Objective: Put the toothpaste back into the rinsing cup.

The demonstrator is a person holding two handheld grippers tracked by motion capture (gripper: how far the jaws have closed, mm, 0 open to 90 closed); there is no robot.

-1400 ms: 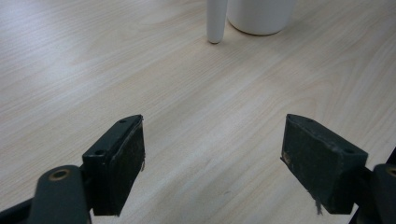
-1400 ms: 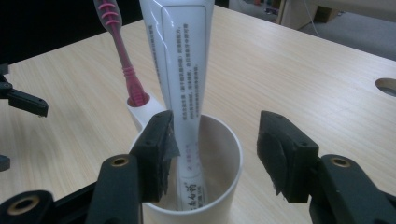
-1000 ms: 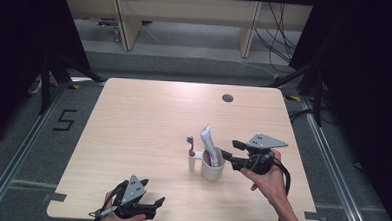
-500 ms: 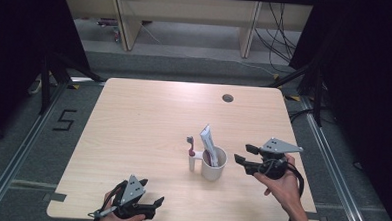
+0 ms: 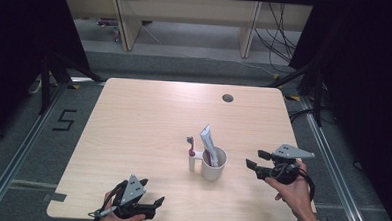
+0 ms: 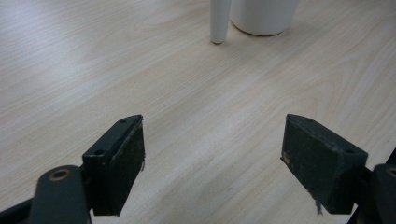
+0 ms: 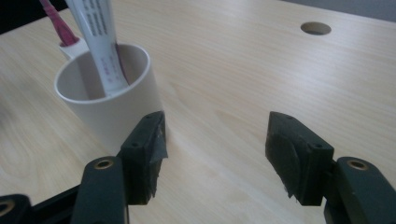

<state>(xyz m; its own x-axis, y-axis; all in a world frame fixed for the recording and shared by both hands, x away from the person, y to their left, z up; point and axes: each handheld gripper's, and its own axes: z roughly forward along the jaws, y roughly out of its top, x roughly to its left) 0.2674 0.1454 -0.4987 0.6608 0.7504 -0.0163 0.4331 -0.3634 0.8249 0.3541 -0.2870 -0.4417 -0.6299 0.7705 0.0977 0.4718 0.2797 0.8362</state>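
Your right claw stands open with nothing between its jaws, which have just been opening; it hovers above the table just beside the white cup, on the side toward the table's right edge. In the right gripper view the cup sits off the near jaw, outside the gap. The cup stands right of the table's middle, toward the near edge, holding a toothpaste tube and a red toothbrush, both leaning out over its rim. Your left claw rests open and empty at the near edge, toward the left corner.

This looks like the release step: the tube is in the cup and the hand is coming away. If more is to be done with the cup, you would need to swing the open jaws back in line with its wall, keeping clear of the leaning tube so nothing tips.
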